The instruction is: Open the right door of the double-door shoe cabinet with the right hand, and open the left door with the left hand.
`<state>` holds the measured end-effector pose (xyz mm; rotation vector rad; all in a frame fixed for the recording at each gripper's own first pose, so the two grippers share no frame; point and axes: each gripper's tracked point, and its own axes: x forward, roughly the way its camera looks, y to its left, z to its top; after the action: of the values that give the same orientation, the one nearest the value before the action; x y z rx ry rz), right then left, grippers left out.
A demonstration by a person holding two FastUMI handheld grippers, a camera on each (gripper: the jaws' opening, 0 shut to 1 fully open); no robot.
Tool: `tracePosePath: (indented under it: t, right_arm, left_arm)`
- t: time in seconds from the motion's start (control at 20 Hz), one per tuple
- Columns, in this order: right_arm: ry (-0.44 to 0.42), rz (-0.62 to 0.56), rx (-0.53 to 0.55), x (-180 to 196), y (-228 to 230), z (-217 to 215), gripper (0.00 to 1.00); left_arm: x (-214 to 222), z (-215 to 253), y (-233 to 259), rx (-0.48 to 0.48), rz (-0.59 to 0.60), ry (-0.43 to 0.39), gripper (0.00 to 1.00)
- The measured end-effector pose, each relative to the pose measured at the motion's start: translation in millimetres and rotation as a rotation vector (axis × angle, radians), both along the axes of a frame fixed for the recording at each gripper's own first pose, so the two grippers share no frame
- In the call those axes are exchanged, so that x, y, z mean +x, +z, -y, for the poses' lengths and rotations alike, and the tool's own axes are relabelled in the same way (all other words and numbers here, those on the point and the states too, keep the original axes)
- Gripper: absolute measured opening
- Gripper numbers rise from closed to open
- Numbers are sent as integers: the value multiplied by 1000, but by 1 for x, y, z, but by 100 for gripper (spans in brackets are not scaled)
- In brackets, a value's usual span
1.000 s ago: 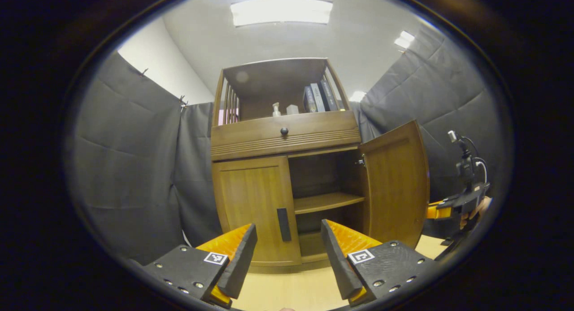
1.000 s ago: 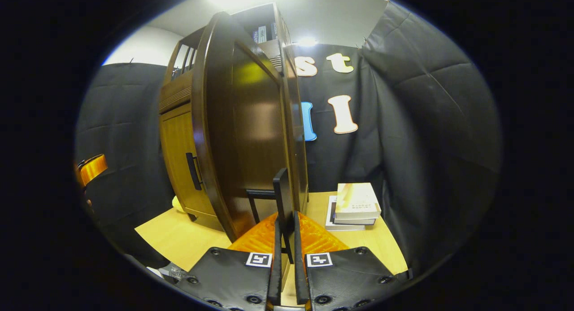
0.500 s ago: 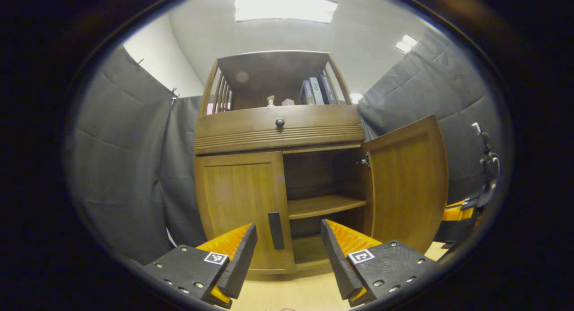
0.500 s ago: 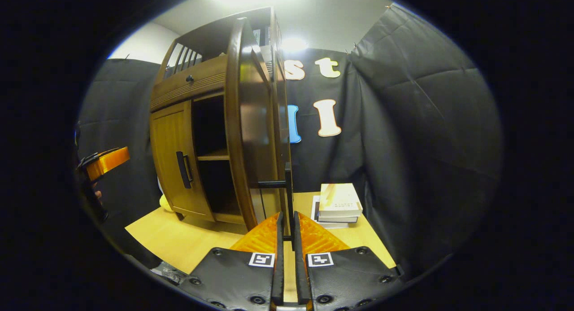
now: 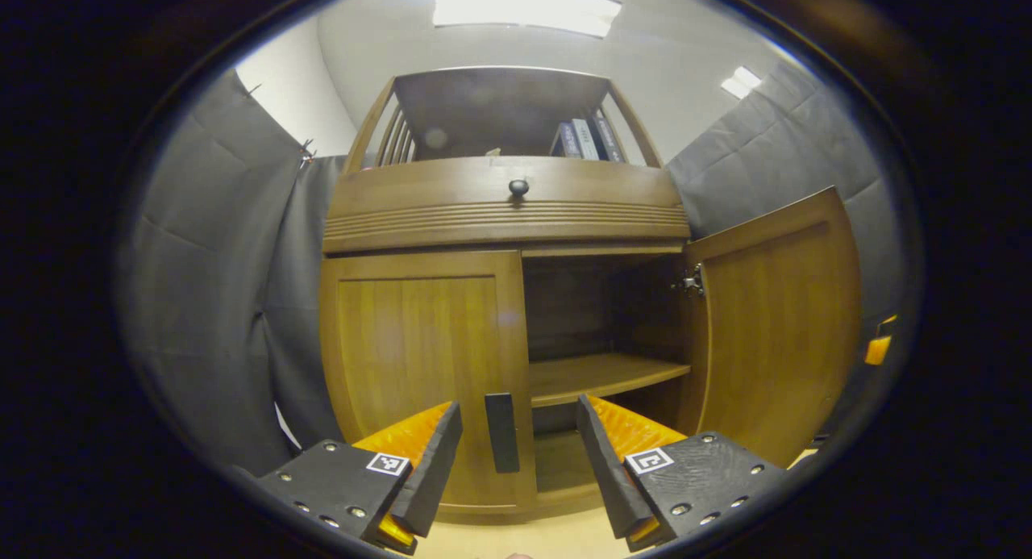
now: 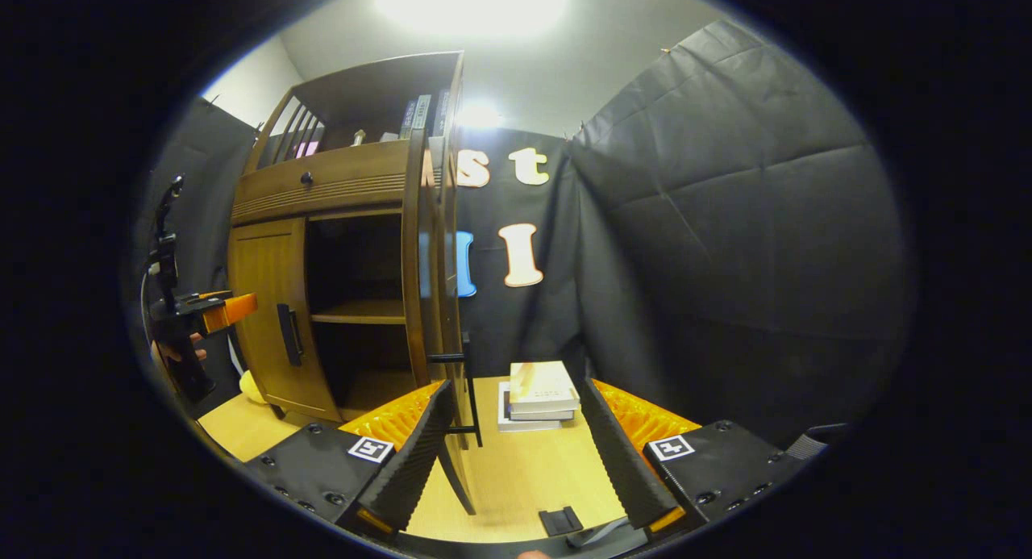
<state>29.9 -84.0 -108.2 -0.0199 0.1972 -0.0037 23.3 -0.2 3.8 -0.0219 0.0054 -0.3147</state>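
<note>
The left gripper (image 5: 516, 450) has its jaws spread wide with the closed left door's handle (image 5: 502, 432) between them, touching nothing. The right gripper (image 6: 512, 442) is wide open too, just off the swung-out right door's handle (image 6: 468, 398). The shoe cabinet (image 5: 500, 220) sits on a pale wood tabletop (image 6: 524, 478), with black cloth walls all round.

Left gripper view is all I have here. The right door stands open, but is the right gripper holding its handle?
Observer: No. In the right gripper view the right gripper is open; neither finger presses the handle of the right door.
Operator: Is anything on the table beyond that door?
Observer: Yes, a stack of books lies there, apart from the door.
</note>
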Motion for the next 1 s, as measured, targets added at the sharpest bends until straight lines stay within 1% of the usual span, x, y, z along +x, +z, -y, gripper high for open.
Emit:
tracePosePath:
  t: [0.05,0.1,0.15,0.2,0.25,0.45,0.65,0.7,0.8,0.9,0.95,1.0]
  right_arm:
    - [-15,6,-15,-3,3,2,100]
    - [-28,11,-26,-7,8,4,94]
    - [-43,18,-34,-11,12,5,99]
    - [-56,24,-40,-13,17,6,99]
    - [-66,29,-42,-15,20,6,94]
    - [-103,24,-52,-17,21,6,95]
    - [-126,9,-66,-21,19,4,95]
    - [-129,6,-70,-22,20,4,95]
    - [-134,4,-73,-23,20,2,95]
    - [-139,4,-77,-25,21,1,95]
    - [-138,4,-77,-25,21,0,95]
    - [-138,4,-77,-26,21,-2,95]
  left_arm:
    - [2,0,-2,4,-3,2,83]
    - [3,-1,-4,8,-10,6,83]
    - [4,-2,-6,11,-18,8,83]
    - [5,-3,-8,12,-25,10,83]
    - [6,-3,-11,11,-33,14,83]
    - [10,-4,-17,11,-45,24,80]
    - [12,-8,-30,45,-68,29,82]
    - [12,-8,-33,44,-83,26,83]
    - [10,-7,-34,34,-103,20,82]
    - [11,-5,-37,38,-106,16,84]
    - [11,-5,-39,41,-109,14,82]
    - [13,-4,-40,40,-118,9,84]
